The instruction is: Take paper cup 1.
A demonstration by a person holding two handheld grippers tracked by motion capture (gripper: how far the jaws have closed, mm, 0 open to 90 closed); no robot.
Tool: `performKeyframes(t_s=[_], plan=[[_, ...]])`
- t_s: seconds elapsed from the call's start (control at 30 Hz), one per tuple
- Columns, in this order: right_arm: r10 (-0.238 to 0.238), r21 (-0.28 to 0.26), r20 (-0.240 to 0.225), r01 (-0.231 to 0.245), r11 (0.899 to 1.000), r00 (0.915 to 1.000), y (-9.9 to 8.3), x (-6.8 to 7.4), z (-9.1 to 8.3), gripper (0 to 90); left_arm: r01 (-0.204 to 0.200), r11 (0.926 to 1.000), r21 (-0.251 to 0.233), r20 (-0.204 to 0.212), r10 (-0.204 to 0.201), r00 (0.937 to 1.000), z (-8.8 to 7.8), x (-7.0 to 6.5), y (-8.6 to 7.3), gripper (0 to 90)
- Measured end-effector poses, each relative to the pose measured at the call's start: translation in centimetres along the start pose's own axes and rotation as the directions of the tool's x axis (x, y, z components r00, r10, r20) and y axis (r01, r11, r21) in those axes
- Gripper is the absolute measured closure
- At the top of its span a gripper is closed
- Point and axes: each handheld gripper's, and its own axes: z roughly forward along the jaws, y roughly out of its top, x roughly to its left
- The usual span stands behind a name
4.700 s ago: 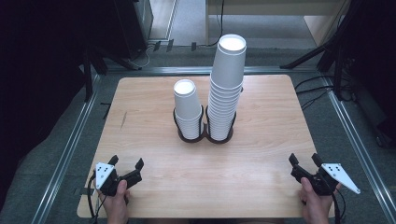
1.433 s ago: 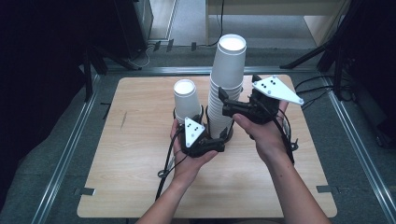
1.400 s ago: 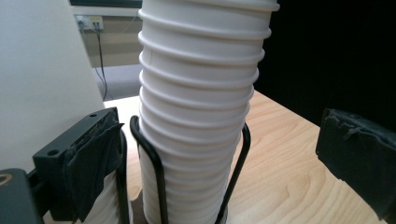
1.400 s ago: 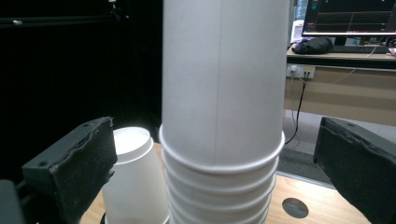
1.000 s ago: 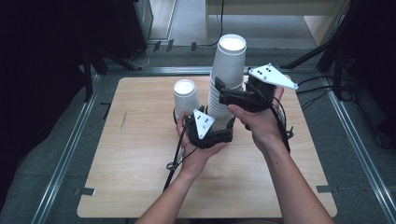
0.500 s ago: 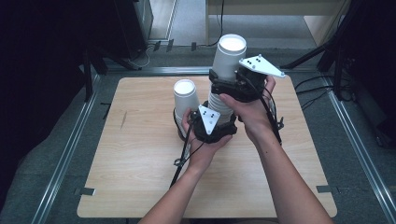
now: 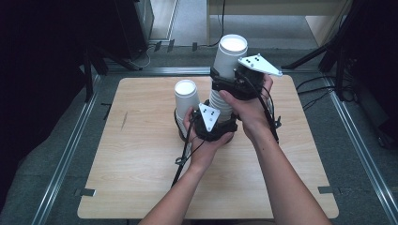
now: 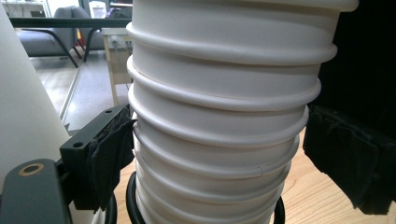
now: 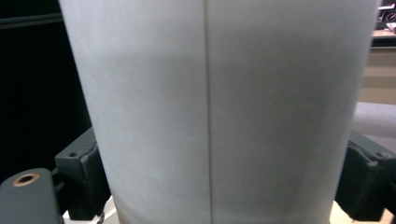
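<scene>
Gripping tall cup stack (image 7: 224, 75) two-handed

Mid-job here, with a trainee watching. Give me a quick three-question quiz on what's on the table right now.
1. True or false: the short stack of cups sits between a claw's jaws.
2. Which claw is higher up the tall stack? A) left claw B) right claw
3. Fill in: both stacks stand in a black ____ on the wooden table.
Key: 1 false; 2 B; 3 ring holder.
</scene>
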Motion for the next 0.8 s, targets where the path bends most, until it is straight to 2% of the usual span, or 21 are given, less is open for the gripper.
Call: performKeyframes(t_s=[0.2, 0.43, 0.63, 0.7, 0.8], plan=[[-0.012, -0.005, 0.002, 0.012, 1.000, 0.9999, 0.0, 0.0, 0.0, 11.0, -0.001, 1.0000, -0.002, 0.005, 0.001, 1.0000, 0.0, 0.1, 0.0, 10.2], [-0.014, -0.039, 0.001, 0.014, 0.999, 0.9999, 0.6, 0.2, -0.3, 11.2, 0.000, 1.0000, 0.001, 0.010, 0.000, 1.0000, -0.1, 0.2, 0.0, 10.7], [-0.038, -0.064, 0.020, 0.039, 0.997, 0.9991, 1.3, 0.5, -0.7, 12.3, 0.000, 1.0000, 0.000, 0.008, 0.000, 1.0000, -0.1, 0.1, 0.0, 11.4], [-0.066, -0.081, 0.050, 0.070, 0.994, 0.9966, 1.3, 0.7, -0.8, 13.3, -0.001, 1.0000, 0.002, 0.008, 0.001, 1.0000, -0.1, 0.1, 0.0, 11.5], [-0.064, -0.093, 0.049, 0.068, 0.993, 0.9967, 1.4, 0.8, -0.9, 13.6, 0.000, 1.0000, 0.003, 0.008, 0.000, 1.0000, -0.1, 0.1, 0.0, 11.6]])
